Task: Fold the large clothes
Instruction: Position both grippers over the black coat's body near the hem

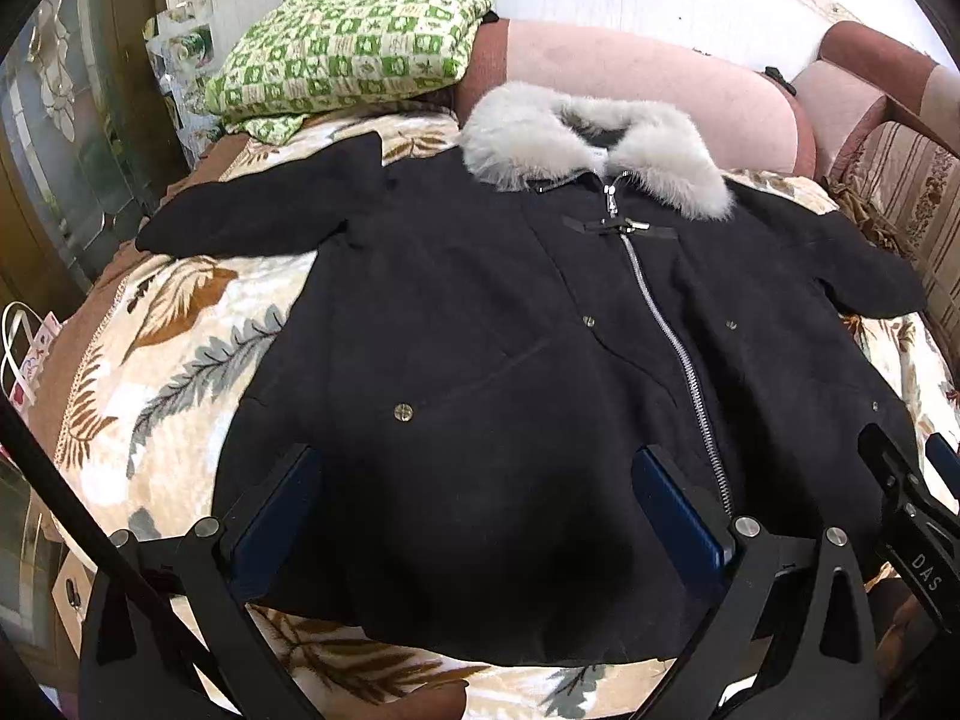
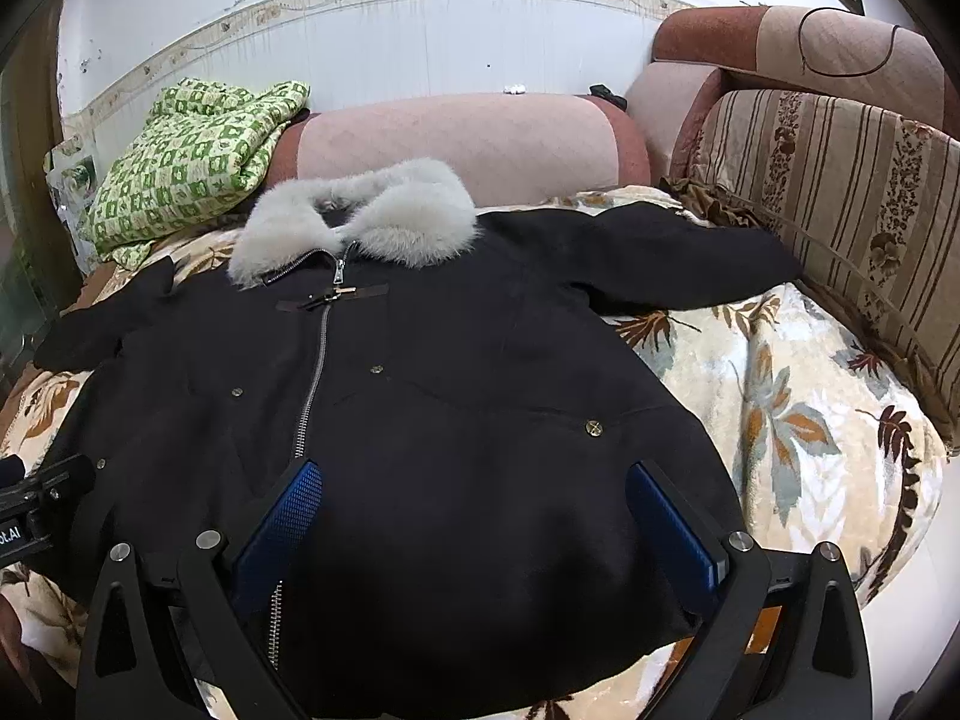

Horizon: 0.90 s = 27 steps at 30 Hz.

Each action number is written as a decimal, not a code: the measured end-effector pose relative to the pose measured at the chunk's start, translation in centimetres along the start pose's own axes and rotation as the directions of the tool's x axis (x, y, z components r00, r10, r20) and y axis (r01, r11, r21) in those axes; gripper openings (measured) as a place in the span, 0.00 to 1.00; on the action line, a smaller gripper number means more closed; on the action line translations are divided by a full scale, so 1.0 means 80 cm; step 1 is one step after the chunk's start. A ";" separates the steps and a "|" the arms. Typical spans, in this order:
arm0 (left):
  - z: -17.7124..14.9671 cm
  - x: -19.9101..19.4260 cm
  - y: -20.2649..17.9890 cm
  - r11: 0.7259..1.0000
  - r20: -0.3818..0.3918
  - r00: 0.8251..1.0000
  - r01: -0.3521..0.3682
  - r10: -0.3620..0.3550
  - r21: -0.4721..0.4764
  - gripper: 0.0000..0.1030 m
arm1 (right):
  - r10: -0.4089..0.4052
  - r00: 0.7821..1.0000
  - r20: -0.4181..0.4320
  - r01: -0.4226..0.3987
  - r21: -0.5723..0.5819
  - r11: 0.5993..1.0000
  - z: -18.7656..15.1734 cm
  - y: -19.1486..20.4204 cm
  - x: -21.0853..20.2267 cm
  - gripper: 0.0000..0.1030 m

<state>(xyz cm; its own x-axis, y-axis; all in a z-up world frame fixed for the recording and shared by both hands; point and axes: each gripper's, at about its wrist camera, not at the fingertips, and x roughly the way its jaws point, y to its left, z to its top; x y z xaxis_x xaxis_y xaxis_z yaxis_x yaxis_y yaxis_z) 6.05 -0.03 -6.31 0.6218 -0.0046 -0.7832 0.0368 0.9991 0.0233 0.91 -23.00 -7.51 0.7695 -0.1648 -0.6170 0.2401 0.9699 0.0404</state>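
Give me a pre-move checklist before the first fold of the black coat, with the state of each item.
1. Black coat lies flat, front up, on the leaf-print blanket: ok.
2. Zipper closed up to the grey fur collar: ok.
3. Both sleeves spread out to the sides, none tucked under: ok.
4. Left tongs open above the hem, holding nothing: ok.
5. Right tongs open above the hem, holding nothing: ok.
6. Green checked quilt apart from the coat's sleeve: cannot tell.
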 end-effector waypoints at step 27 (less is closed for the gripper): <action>-0.031 0.053 0.015 0.996 -0.125 0.989 0.065 -0.073 -0.067 1.00 | 0.006 0.999 -0.032 -0.005 0.030 1.000 -0.005 0.000 0.006 0.99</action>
<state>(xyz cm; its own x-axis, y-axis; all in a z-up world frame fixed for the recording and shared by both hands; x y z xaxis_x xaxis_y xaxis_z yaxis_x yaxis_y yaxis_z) 6.80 1.28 -11.11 0.5146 -0.0720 -0.8544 0.0244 0.9973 -0.0693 1.05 -23.05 -8.15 0.7514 -0.1533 -0.6418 0.2537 0.9650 0.0666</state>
